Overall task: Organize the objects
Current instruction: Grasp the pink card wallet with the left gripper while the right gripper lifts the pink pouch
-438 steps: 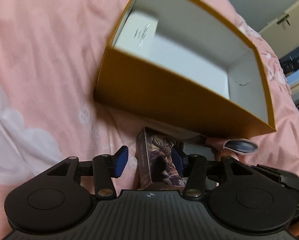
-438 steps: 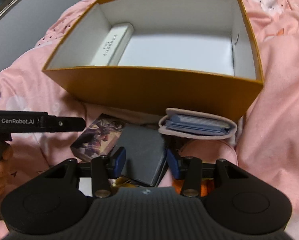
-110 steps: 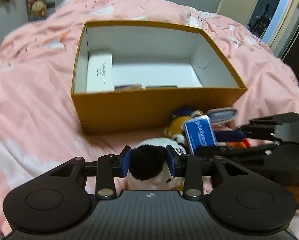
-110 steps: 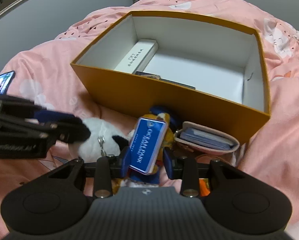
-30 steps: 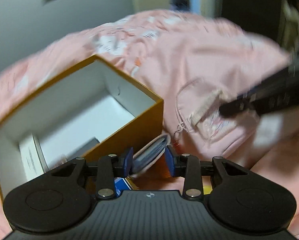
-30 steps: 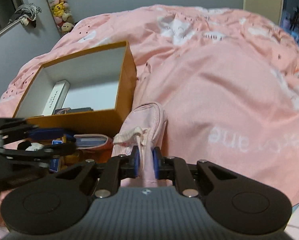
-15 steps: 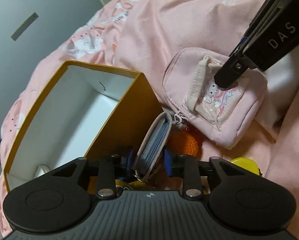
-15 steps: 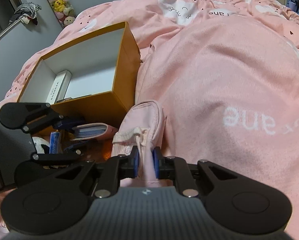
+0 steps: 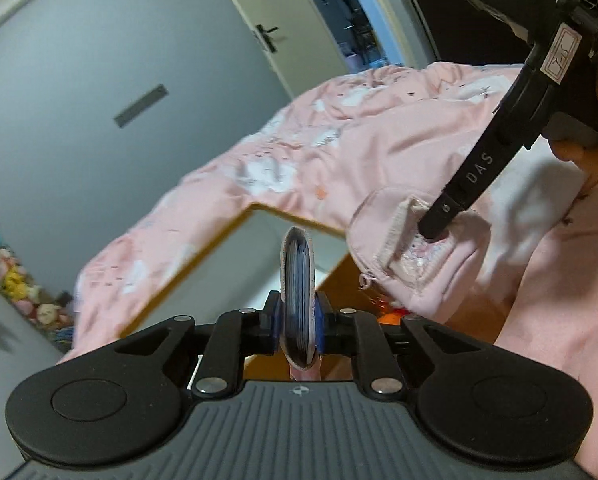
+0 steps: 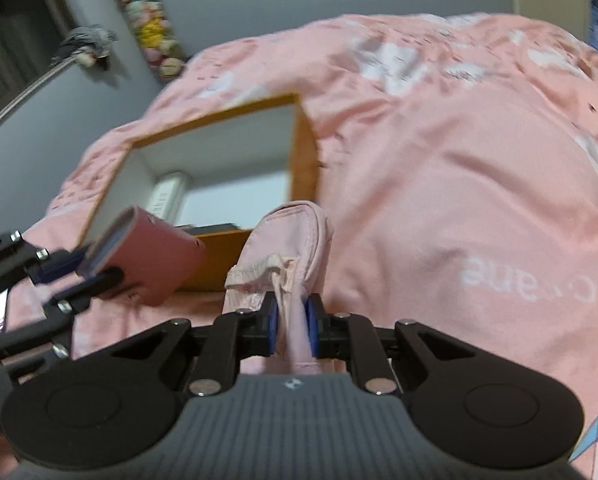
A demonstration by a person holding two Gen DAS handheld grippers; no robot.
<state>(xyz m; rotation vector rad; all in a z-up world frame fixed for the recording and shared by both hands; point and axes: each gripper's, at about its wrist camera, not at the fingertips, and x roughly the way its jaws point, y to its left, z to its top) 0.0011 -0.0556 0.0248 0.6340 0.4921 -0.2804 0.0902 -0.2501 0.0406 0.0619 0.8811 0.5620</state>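
Above the orange box (image 10: 303, 168) on a pink bedspread (image 10: 439, 152): pink card wallet (image 9: 298, 296) pinched edge-on in left gripper (image 9: 297, 328), just closed; pink pouch (image 10: 287, 248) clamped in right gripper (image 10: 292, 330).

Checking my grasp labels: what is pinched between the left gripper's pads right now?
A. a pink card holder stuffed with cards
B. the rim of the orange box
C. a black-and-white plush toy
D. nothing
A: the left gripper is shut on the pink card holder, held edge-up above the orange box.
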